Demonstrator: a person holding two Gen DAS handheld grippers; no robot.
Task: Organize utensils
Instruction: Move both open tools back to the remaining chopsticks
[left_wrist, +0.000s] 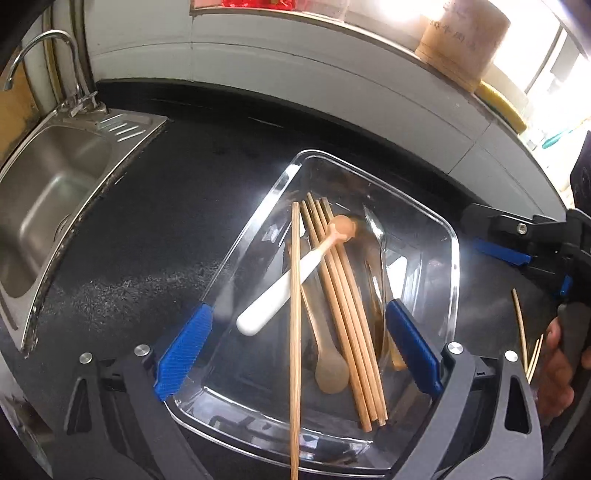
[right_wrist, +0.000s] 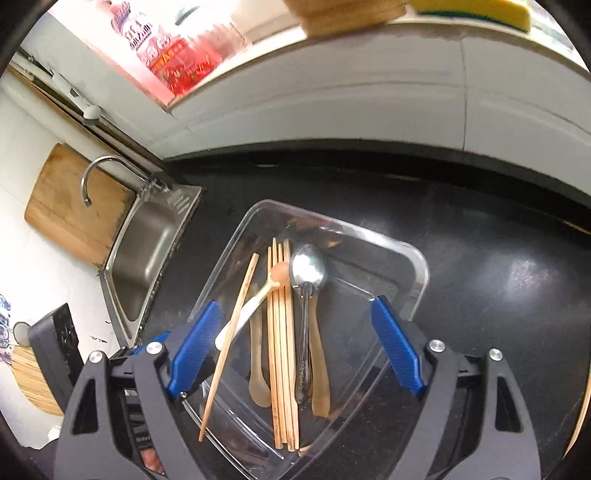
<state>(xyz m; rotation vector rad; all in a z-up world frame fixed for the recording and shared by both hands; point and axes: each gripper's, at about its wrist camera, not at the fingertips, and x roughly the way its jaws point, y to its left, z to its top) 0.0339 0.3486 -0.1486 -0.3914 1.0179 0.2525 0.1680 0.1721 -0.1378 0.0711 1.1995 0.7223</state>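
Observation:
A clear plastic tray (left_wrist: 456, 258) (right_wrist: 424, 273) sits on the black counter. In it lie a bundle of wooden chopsticks (left_wrist: 343, 314) (right_wrist: 282, 350), a white-handled spoon (left_wrist: 280, 291) (right_wrist: 255, 299), a metal spoon (left_wrist: 376, 236) (right_wrist: 308, 269) and a tan spoon (left_wrist: 328, 365) (right_wrist: 258, 380). One single chopstick (left_wrist: 295, 295) (right_wrist: 232, 339) slants over the tray's near rim. My left gripper (left_wrist: 299, 332) hovers over the tray, open, its pads clear of everything. My right gripper (right_wrist: 295, 332) (left_wrist: 532, 269) is also open above the tray, holding nothing.
A steel sink (left_wrist: 48, 184) (right_wrist: 144, 251) with a faucet (left_wrist: 40, 44) lies left of the tray. A wooden cutting board (right_wrist: 70, 206) leans behind it. Loose chopsticks (left_wrist: 521, 325) lie on the counter at the right, near a person's hand (left_wrist: 557, 369). The tiled wall ledge holds a wooden container (left_wrist: 461, 40).

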